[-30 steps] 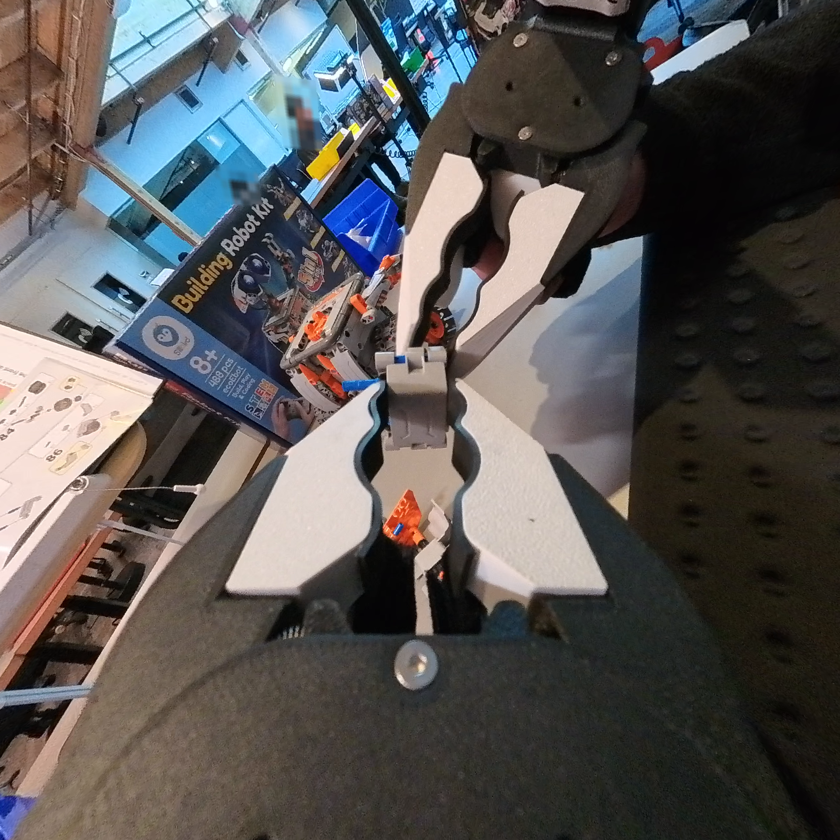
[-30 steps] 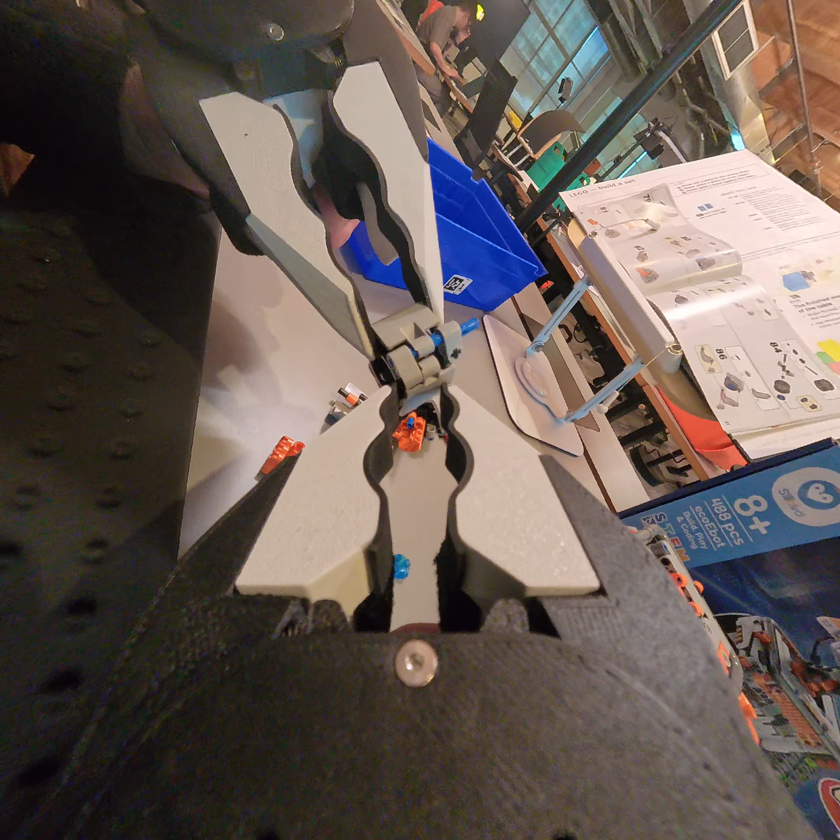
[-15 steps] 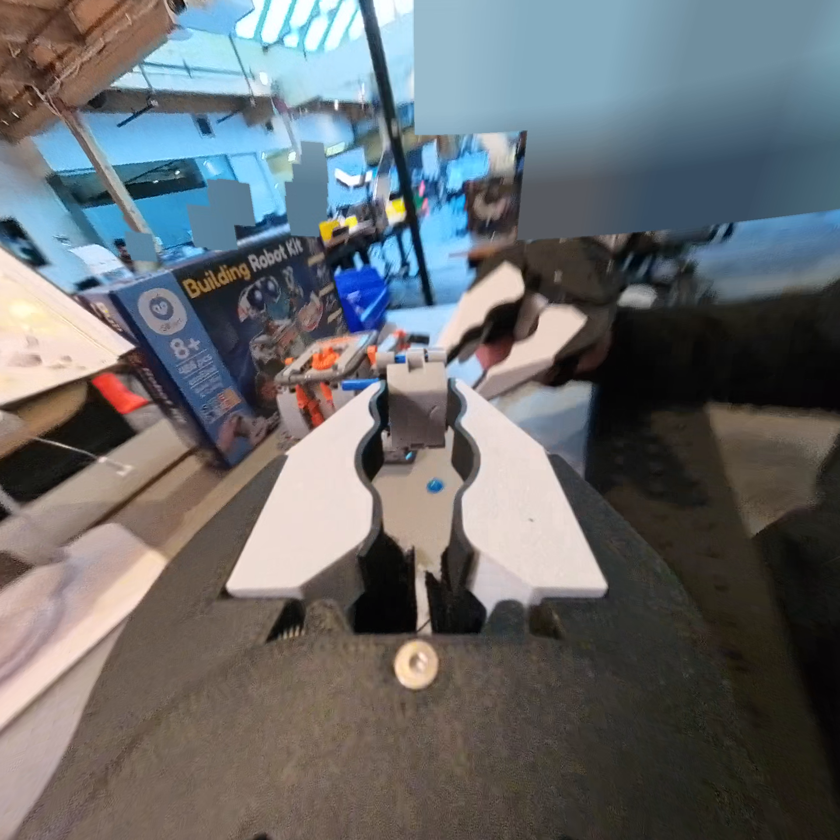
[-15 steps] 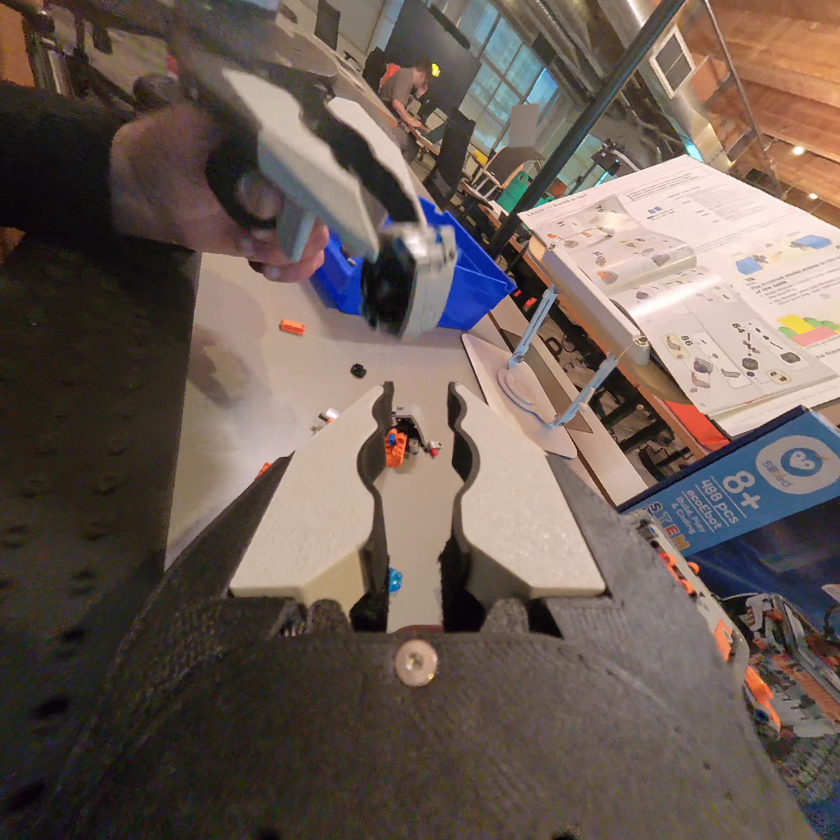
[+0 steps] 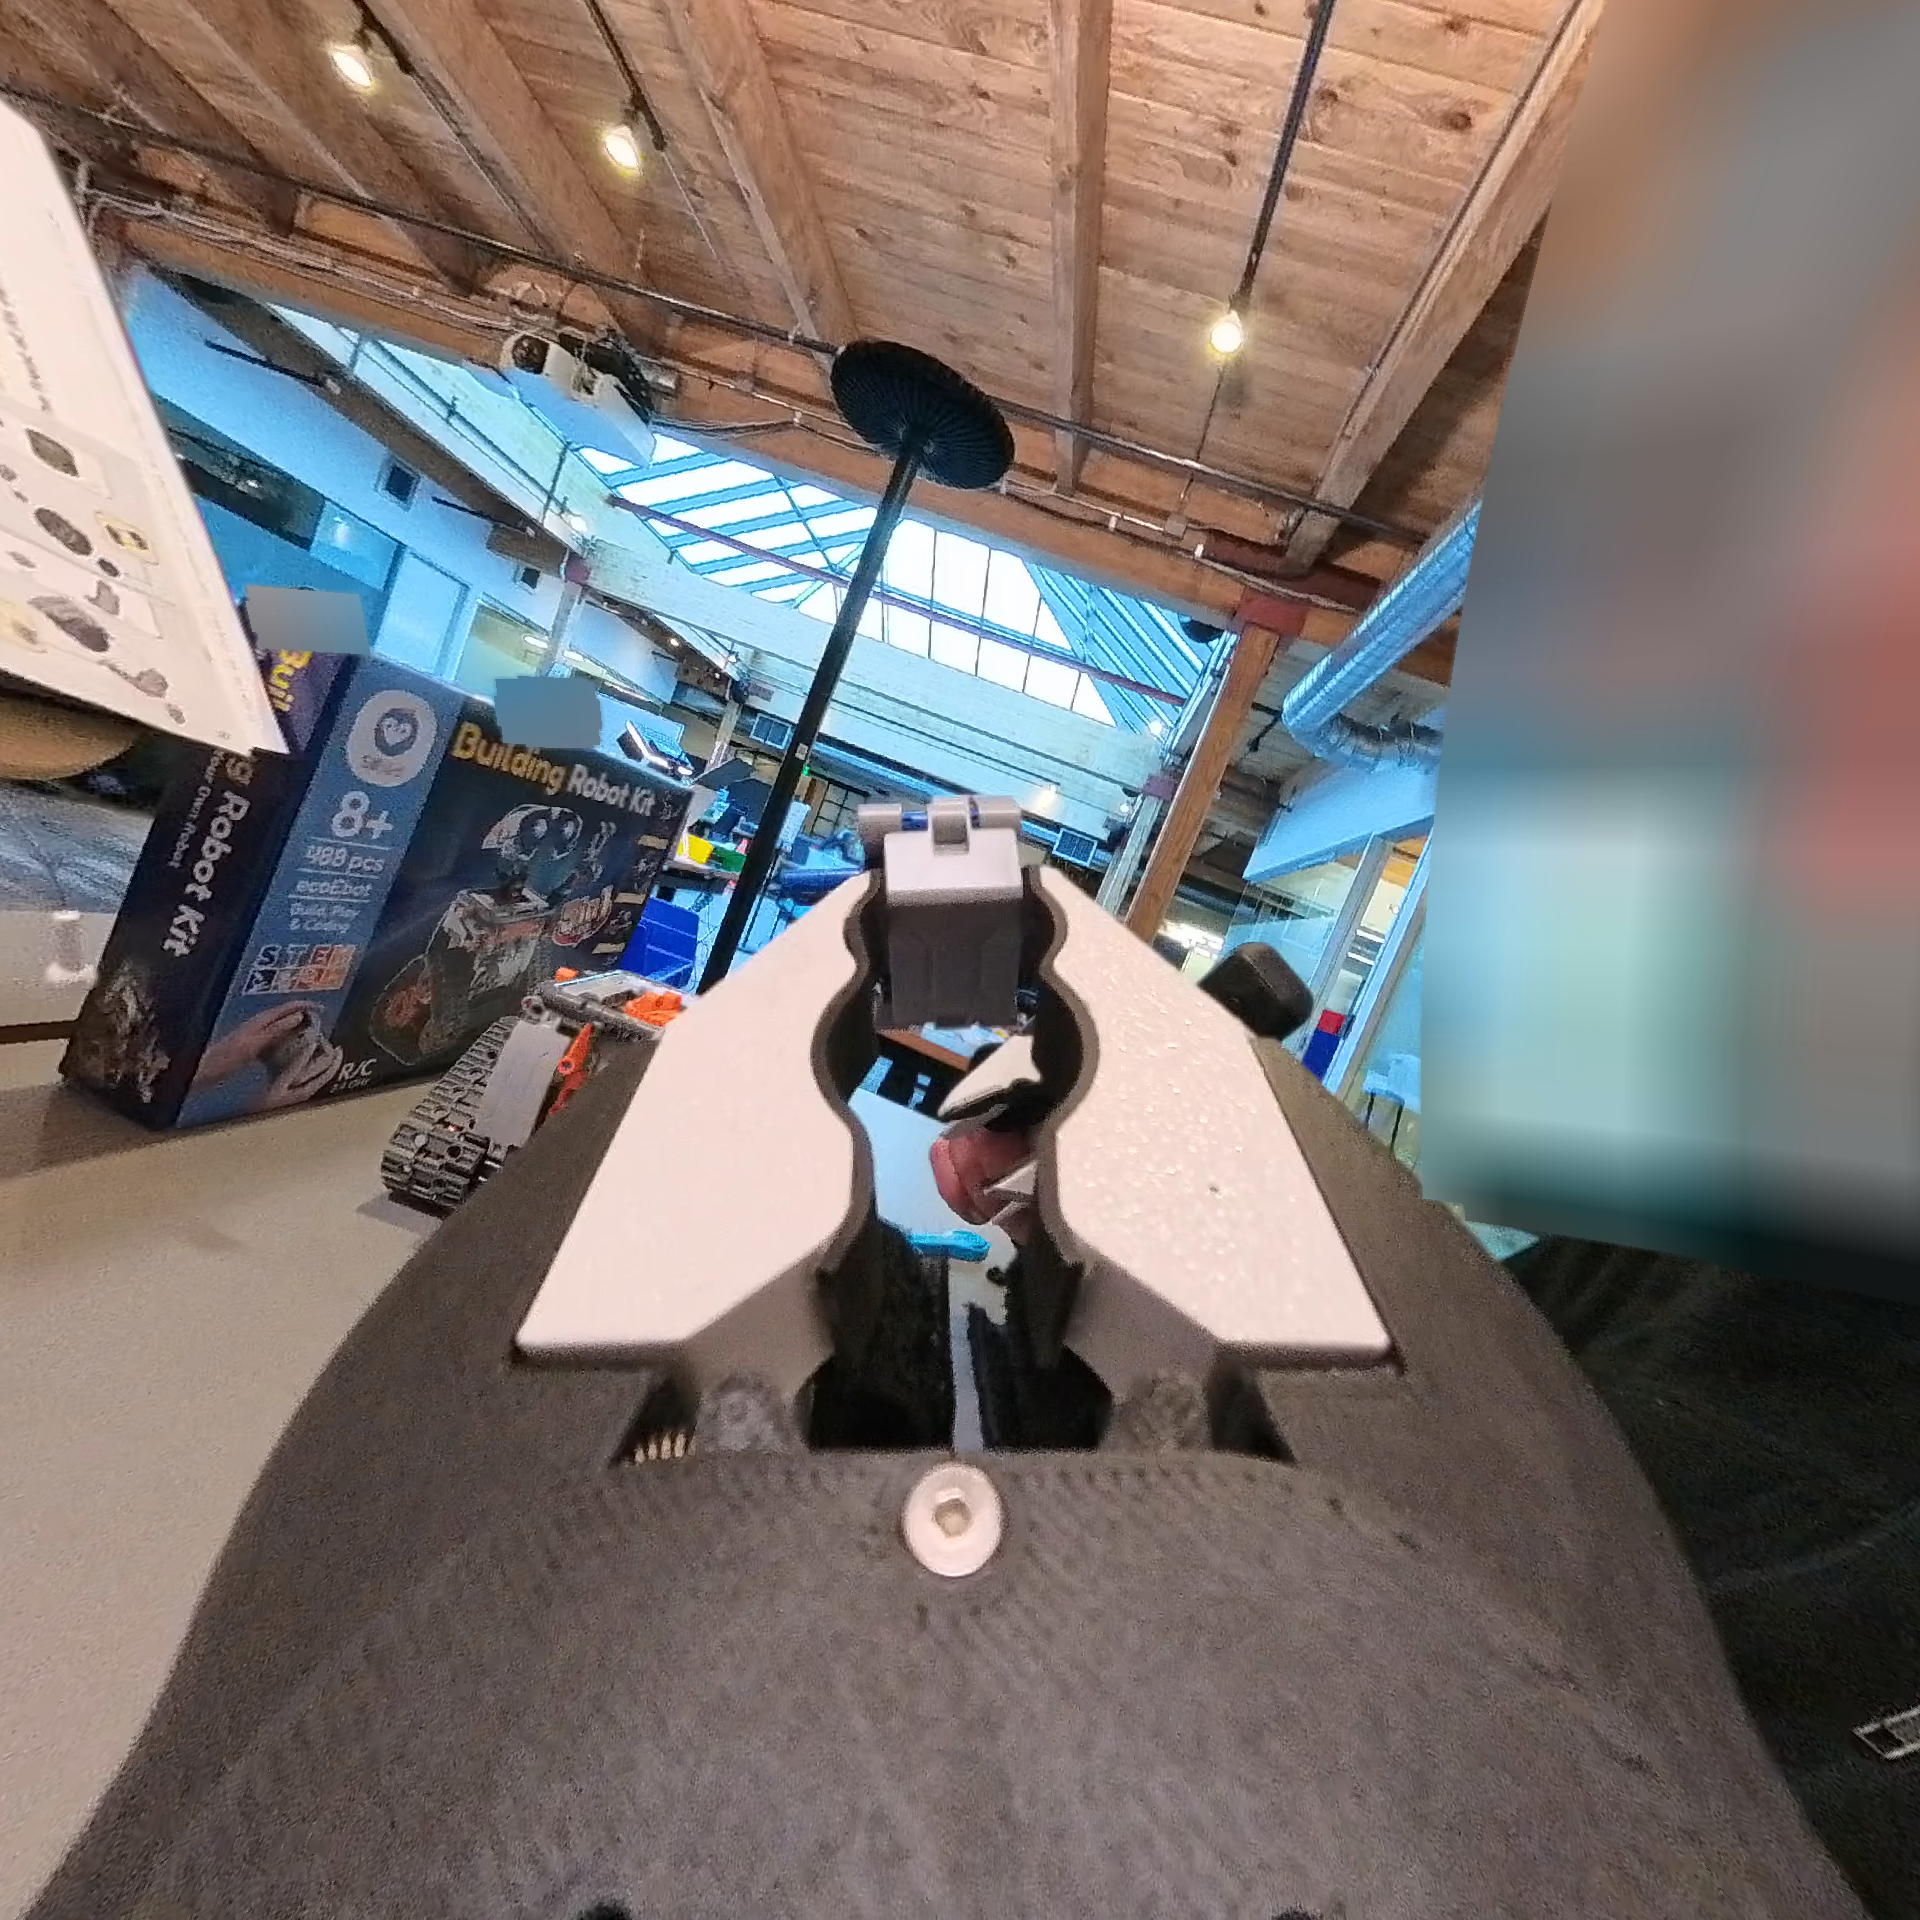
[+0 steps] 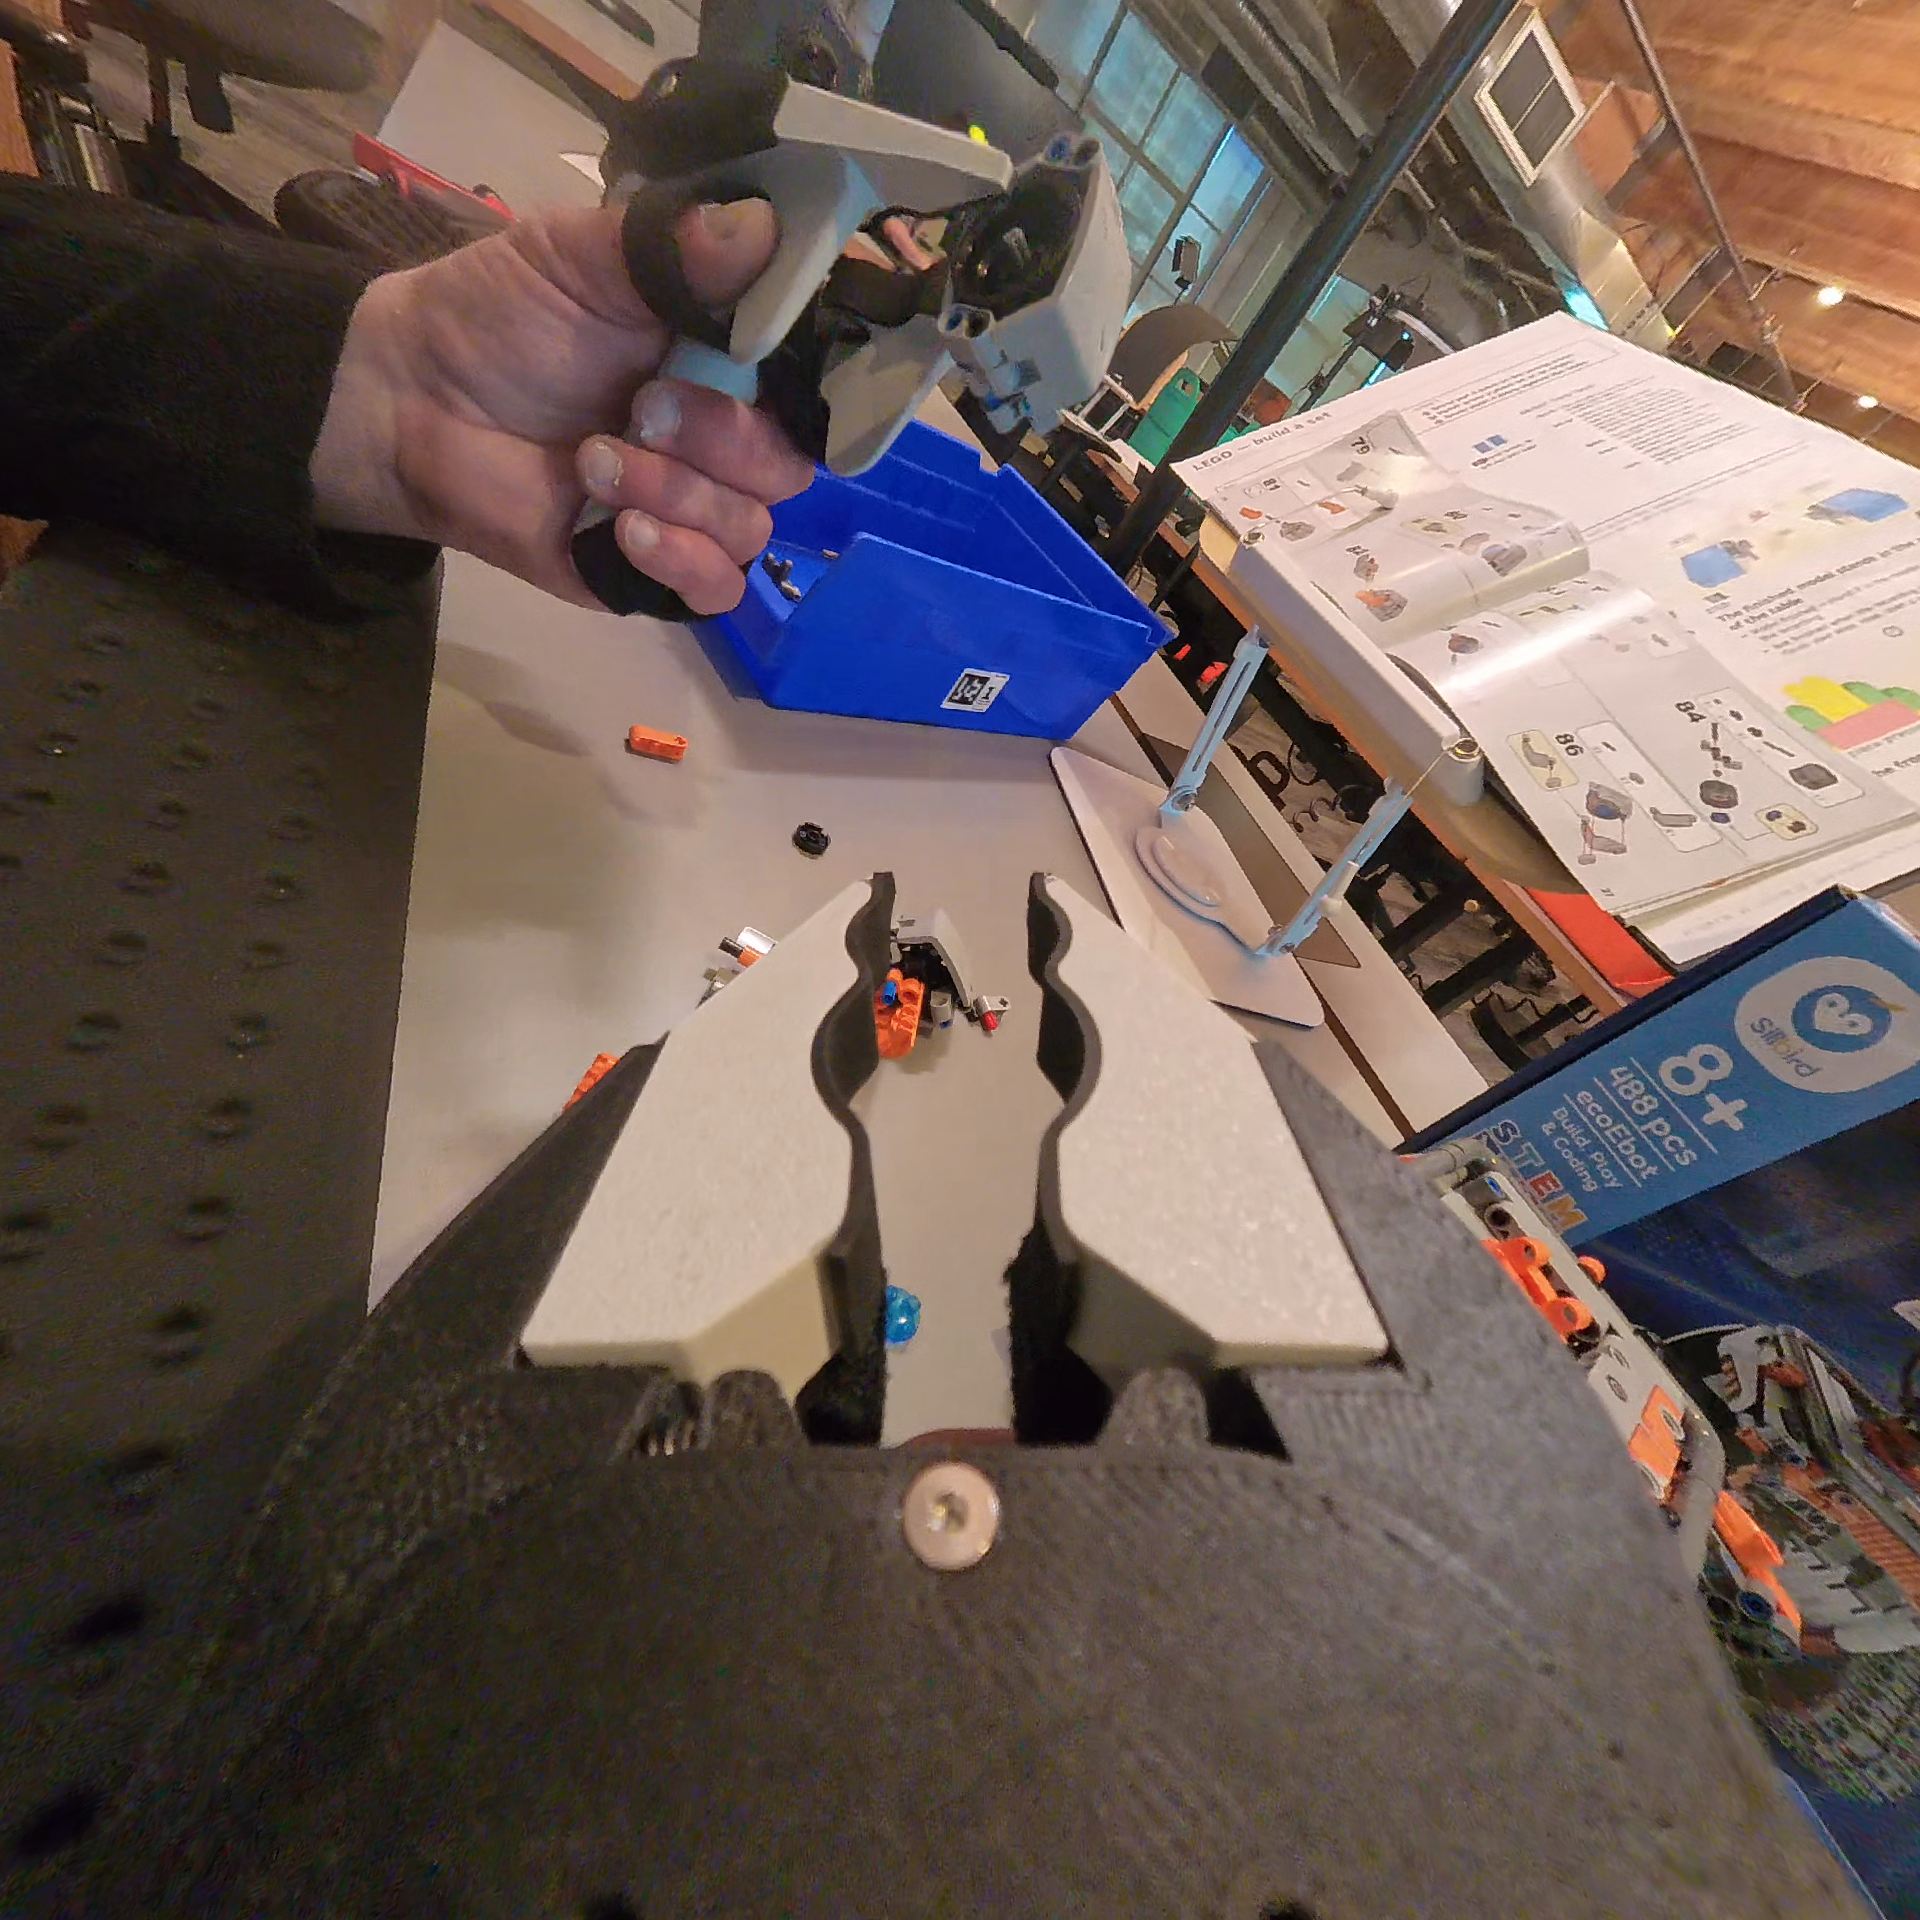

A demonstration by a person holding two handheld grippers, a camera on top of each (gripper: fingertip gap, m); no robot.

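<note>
Left gripper: raised off the table, tilted up toward the ceiling; fingers closed onto one grey block pinched at the tips, a blue pin showing at its top. In the right wrist view the same gripper hangs above the far end of the table with the block in its grip, a hand around the handle.

Right gripper: fingers parted with a clear gap, nothing between them, low over the table near its middle.

Handling, as a judgement: the block is caught only at the fingertips, so the pinch wants to be kept firm and the wrist level; the free gripper would best come in from the exposed end rather than knock the held piece.

Count, table, right wrist view:
- Small part cluster, orange and grey, one, just beyond the right gripper's tips.
- Orange piece, one, alone, toward the far end.
- Black ring, one, between that piece and the cluster.
- Blue stud, one, seen low between the fingers.
- Blue bin, one, far end, a few parts inside.
- Manual on a stand, one, beyond the right edge.
- Kit box, one, right edge.
- Tracked model, one, part-built, beside the box.
</note>
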